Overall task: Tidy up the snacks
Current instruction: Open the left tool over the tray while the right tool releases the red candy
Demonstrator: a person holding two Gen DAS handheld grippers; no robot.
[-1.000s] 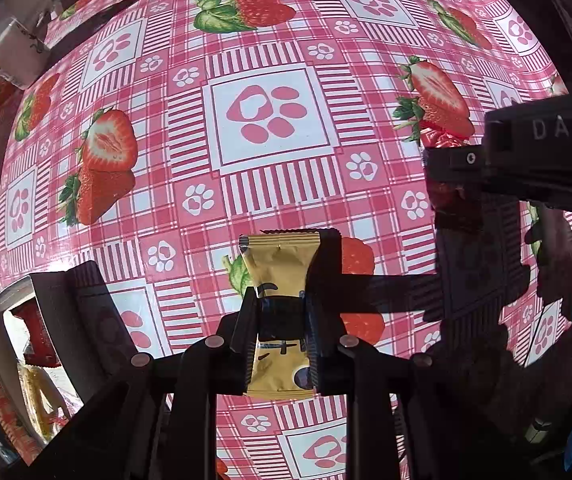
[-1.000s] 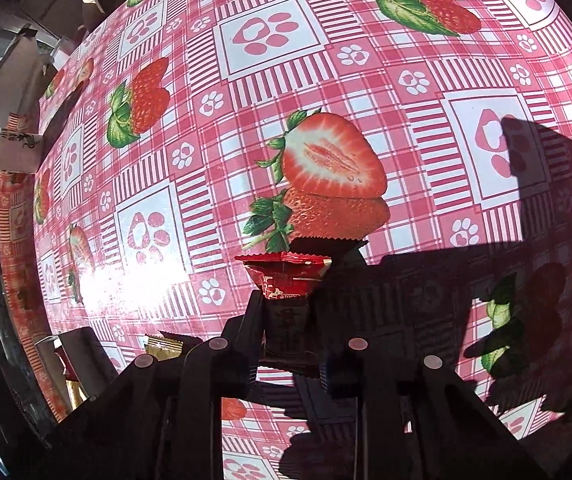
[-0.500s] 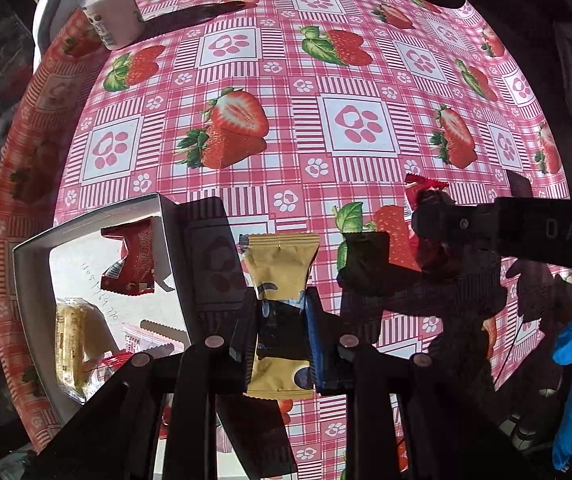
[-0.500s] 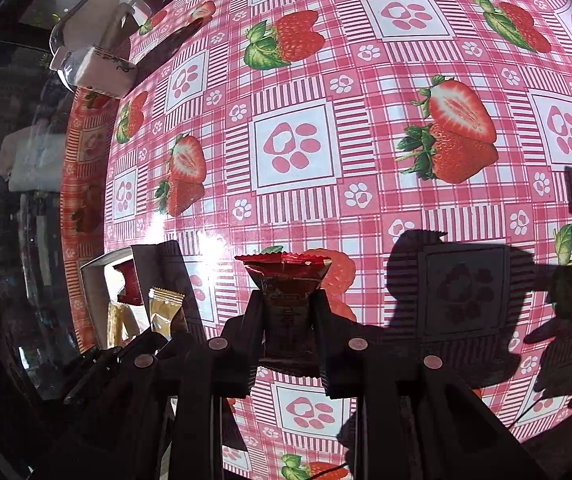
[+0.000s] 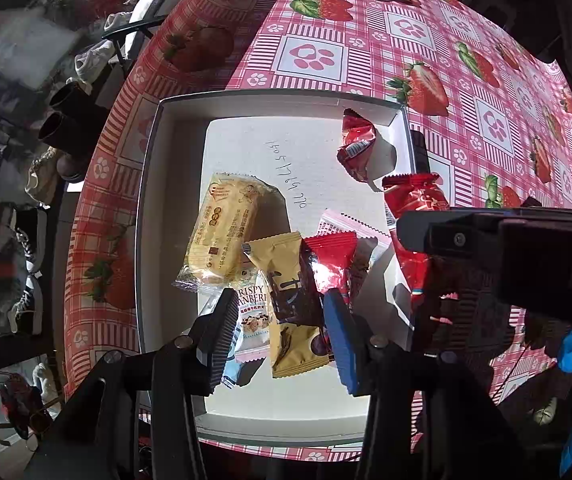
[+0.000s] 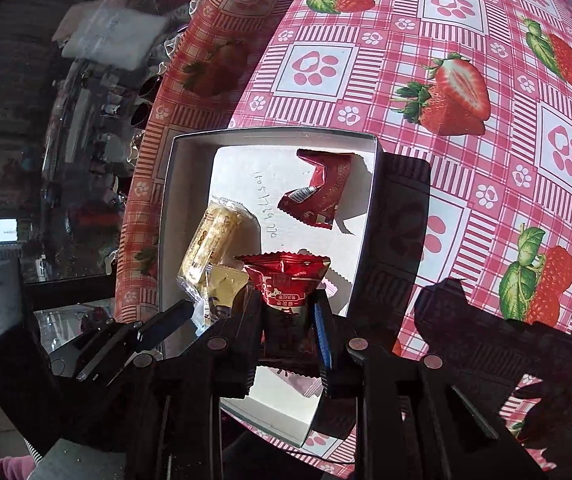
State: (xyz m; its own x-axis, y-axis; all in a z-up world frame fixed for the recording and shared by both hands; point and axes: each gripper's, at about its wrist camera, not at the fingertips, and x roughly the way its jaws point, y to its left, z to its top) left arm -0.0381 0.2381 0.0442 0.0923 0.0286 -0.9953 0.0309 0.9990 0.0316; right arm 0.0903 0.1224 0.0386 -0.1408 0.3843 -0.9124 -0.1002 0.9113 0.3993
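Now both tools hang over the white box (image 5: pixel 174 168) that sits near the edge of the bench (image 5: pixel 366 52) with its strawberry-print cloth. The left tool (image 5: pixel 282 320) points straight down and its jaws have just been opening: they stand spread, and the yellow snack packet (image 5: pixel 286 304) lies loose between them, the pads no longer pressing on it. It appears to be dropping onto the pile in the box, over a cranberry crisp packet (image 5: pixel 252 316) and beside a pale wafer pack (image 5: pixel 230 232); whether it has landed cannot be told. The right tool (image 6: pixel 288 316) is pressed together on a red foil snack (image 6: pixel 286 280), held over the box's near right part, with another red wrapper (image 6: pixel 320 192) lying farther in. The risks come from crowding. The two tools are close together, so a sideways move by either could knock the other or jar the red foil snack out of its pinch. The yellow packet could land on edge on the heap and slide toward the box's low wall. If the red snack is let go too near the right wall, it may tip over the rim onto the cloth. The box also sits close to the bench edge, so a hard push could shift it outward.
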